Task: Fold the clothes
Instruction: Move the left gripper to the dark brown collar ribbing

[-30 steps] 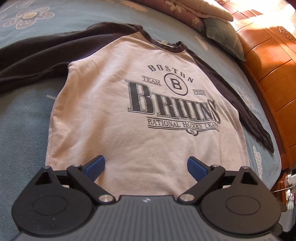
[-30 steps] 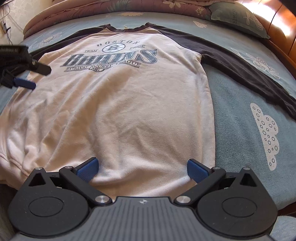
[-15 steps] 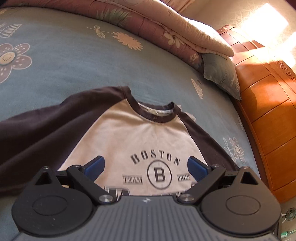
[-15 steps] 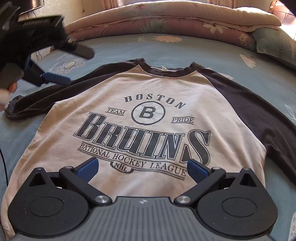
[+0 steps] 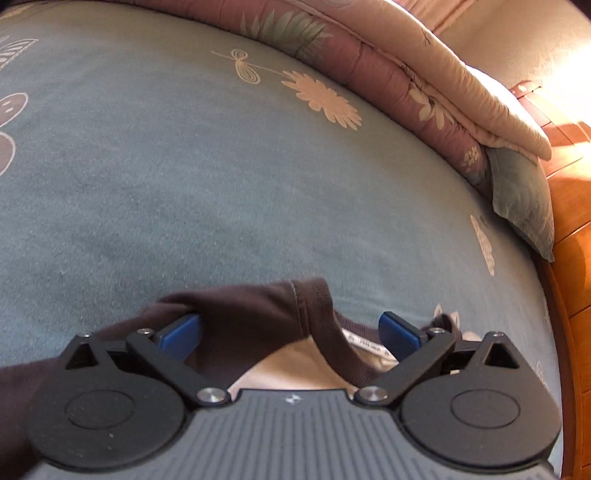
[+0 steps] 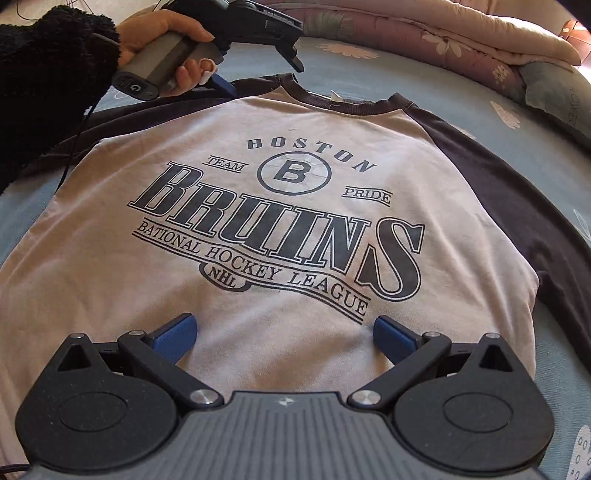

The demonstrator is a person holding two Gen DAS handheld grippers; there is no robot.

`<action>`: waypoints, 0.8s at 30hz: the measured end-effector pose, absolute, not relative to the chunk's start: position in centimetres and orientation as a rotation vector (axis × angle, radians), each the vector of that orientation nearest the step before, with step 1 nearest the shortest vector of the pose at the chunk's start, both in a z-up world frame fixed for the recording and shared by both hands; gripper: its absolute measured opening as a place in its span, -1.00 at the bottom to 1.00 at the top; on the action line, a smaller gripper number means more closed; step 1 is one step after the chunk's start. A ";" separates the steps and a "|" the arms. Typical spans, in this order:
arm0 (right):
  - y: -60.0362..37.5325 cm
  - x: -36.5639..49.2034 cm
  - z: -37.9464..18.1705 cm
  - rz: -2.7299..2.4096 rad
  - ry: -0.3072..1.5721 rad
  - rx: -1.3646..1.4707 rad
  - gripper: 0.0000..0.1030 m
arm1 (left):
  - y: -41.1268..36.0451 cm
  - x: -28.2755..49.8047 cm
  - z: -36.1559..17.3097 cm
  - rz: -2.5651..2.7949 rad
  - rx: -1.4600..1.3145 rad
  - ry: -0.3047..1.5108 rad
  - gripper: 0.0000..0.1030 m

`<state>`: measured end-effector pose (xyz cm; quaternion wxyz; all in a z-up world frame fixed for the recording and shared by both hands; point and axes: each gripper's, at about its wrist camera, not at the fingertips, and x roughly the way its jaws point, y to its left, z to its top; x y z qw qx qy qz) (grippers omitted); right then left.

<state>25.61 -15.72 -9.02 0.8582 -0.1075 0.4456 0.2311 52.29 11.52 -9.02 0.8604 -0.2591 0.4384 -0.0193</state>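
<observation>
A cream shirt [image 6: 295, 122] with dark raglan sleeves and a "Boston Bruins" print lies face up, spread flat on the bed. My right gripper [image 6: 284, 332] hovers open over the shirt's lower chest, just below the print, with nothing between its fingers. My left gripper [image 5: 290, 328] is open at the shirt's left shoulder, and the dark shoulder fabric [image 5: 251, 314] and collar [image 5: 332, 354] bunch up between its blue pads [image 5: 181, 332]. In the right wrist view the left gripper [image 6: 262, 75] sits at the far left of the collar, held by a hand [image 6: 159, 33] in a black fuzzy sleeve.
The bed sheet [image 5: 184, 166] is blue-grey with flower prints. A folded quilt [image 5: 406, 74] and a green pillow [image 5: 524, 199] lie along the far edge. A wooden headboard [image 5: 572, 240] stands at the right. The shirt's right sleeve [image 6: 517, 184] stretches out toward the right.
My left gripper has travelled up the shirt from the hem to the collar and left shoulder. My right gripper has moved forward from the hem to just below the print. Both stayed open.
</observation>
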 end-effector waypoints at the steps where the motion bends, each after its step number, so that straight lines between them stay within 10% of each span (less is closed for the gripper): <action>1: -15.7 25.5 -9.0 0.484 0.932 -0.225 1.00 | 11.6 52.6 -9.0 -0.032 -0.555 0.913 0.94; 24: -15.5 25.3 -9.3 0.491 0.908 -0.238 1.00 | 8.6 54.9 -8.6 -0.058 -0.446 0.940 0.93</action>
